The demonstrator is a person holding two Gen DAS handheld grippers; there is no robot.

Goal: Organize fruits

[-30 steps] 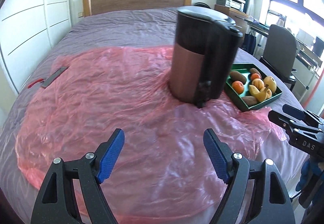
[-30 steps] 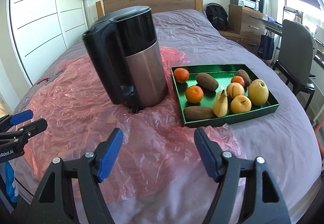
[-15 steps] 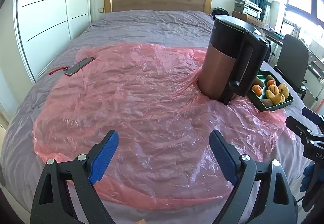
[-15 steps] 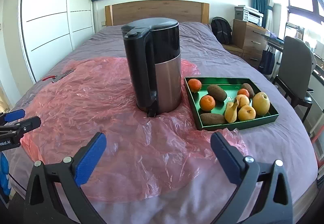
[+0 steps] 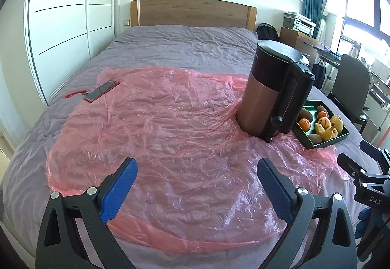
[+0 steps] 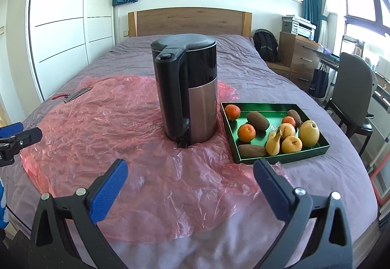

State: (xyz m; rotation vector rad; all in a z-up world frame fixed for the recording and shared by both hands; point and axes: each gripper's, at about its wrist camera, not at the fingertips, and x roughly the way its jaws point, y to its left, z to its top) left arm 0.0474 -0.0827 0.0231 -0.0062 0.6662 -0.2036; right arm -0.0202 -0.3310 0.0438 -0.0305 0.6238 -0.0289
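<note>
On the bed [image 5: 185, 45], going left to right: a phone [image 5: 102, 91] with a red strap lies at the left edge of the pink sheet [image 5: 156, 137]. The sheet covers the near half of the bed. The kettle [image 6: 186, 91] stands upright on the sheet's right part, handle turned toward the near edge. Just right of it, close but apart as far as the right view shows, sits the green tray [image 6: 282, 159], its near left corner resting on the sheet's edge. In the tray lie three oranges [image 6: 246, 132], three kiwis [image 6: 258, 120], a banana [image 6: 272, 144], two peaches and a yellow apple [image 6: 309, 132], all of them inside its walls.

What has changed over the last second: both views have drawn back toward the near edge of the bed, so kettle and tray look smaller and farther off than a second ago. The left gripper [image 5: 195, 191] had its jaws partly closed then; they are opening now, with only sheet showing between them. The right gripper [image 6: 190, 192] has spread too and now stands at its widest, holding nothing.

Kettle, tray and fruit lie just as they did a second ago. With both grippers empty and pulled away from the tray, I judge that either the sorting is over or a fresh reach is being lined up.
</note>
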